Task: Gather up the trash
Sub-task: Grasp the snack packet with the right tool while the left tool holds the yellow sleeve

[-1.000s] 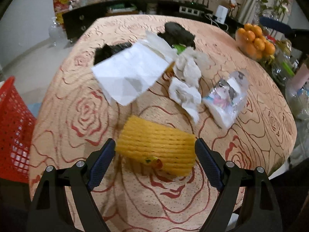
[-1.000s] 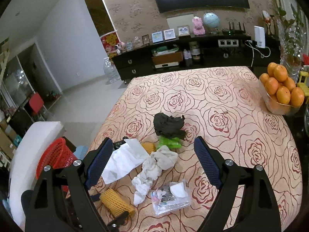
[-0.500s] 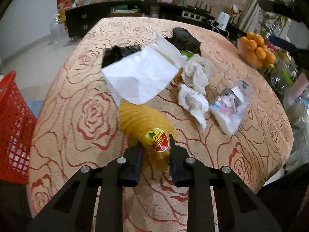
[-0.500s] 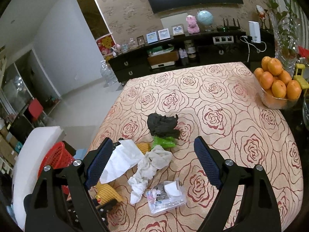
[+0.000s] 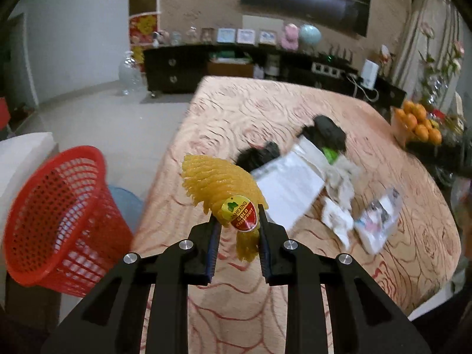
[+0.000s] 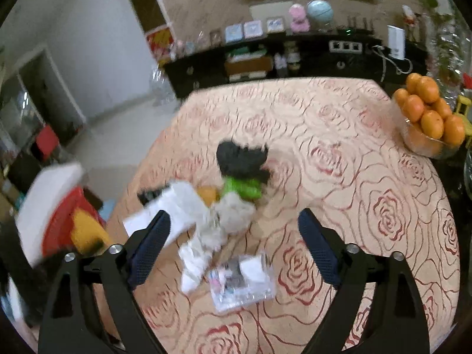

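My left gripper [image 5: 237,221] is shut on a yellow foam fruit net [image 5: 215,181] with a red and green sticker, held in the air above the table's left edge. A red mesh basket [image 5: 56,215] stands on the floor to its left. My right gripper [image 6: 233,236] is open and empty above the trash pile: white paper [image 6: 174,206], crumpled tissue [image 6: 230,215], a green wrapper [image 6: 243,187], a black crumpled bag [image 6: 240,159] and a clear plastic packet [image 6: 244,280]. The yellow net also shows blurred in the right wrist view [image 6: 85,230].
The round table has a rose-patterned cloth [image 6: 368,206]. A glass bowl of oranges [image 6: 427,118] stands at its right edge. A white cushion [image 5: 17,159] lies beside the basket. A dark cabinet [image 5: 236,65] lines the far wall.
My left gripper closed on the yellow net, lifted it off the table and swung left toward the red basket. My right gripper stayed open and dropped closer to the trash pile.
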The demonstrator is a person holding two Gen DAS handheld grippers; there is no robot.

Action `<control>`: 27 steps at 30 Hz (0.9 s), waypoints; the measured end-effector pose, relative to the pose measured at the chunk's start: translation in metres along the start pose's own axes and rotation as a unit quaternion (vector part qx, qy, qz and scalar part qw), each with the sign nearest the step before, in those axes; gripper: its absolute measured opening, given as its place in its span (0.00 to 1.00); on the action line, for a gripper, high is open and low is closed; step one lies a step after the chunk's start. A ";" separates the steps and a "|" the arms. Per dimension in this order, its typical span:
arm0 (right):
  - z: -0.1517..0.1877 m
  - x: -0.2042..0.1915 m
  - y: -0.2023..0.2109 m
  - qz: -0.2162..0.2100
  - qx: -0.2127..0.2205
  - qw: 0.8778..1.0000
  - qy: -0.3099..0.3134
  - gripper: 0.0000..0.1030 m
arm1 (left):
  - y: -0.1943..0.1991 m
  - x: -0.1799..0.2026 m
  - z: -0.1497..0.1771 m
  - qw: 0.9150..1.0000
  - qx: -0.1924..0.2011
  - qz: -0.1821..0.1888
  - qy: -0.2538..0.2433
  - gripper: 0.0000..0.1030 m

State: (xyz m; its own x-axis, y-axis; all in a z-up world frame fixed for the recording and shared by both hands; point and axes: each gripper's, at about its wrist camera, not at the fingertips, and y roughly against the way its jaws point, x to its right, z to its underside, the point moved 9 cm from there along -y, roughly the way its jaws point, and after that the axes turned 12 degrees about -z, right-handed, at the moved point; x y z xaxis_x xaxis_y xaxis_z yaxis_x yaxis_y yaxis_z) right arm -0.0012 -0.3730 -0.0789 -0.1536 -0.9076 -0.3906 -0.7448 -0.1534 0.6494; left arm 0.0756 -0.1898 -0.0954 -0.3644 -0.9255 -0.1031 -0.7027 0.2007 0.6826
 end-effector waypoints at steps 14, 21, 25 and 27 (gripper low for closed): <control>0.089 0.009 -0.063 0.044 -0.134 0.987 0.074 0.92 | 0.011 -0.031 -0.016 0.999 0.018 -0.017 0.032 0.21; 0.084 0.018 -0.061 0.046 -0.120 0.990 0.064 0.67 | 0.013 -0.035 -0.017 0.999 0.023 -0.024 0.033 0.21; 0.076 0.017 -0.055 0.043 -0.109 0.991 0.063 0.64 | 0.014 -0.038 -0.019 0.999 0.025 -0.028 0.038 0.21; 0.068 0.016 -0.048 0.040 -0.094 0.993 0.058 0.64 | 0.016 -0.041 -0.020 0.998 0.028 -0.032 0.040 0.21</control>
State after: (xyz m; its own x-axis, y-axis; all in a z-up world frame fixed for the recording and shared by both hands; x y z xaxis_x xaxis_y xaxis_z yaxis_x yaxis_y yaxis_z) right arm -0.0121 -0.3531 -0.1606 -0.1242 -0.9571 -0.2620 -0.5969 -0.1389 0.7902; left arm 0.0920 -0.1550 -0.0655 -0.2698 -0.9592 -0.0852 -0.7572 0.1566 0.6341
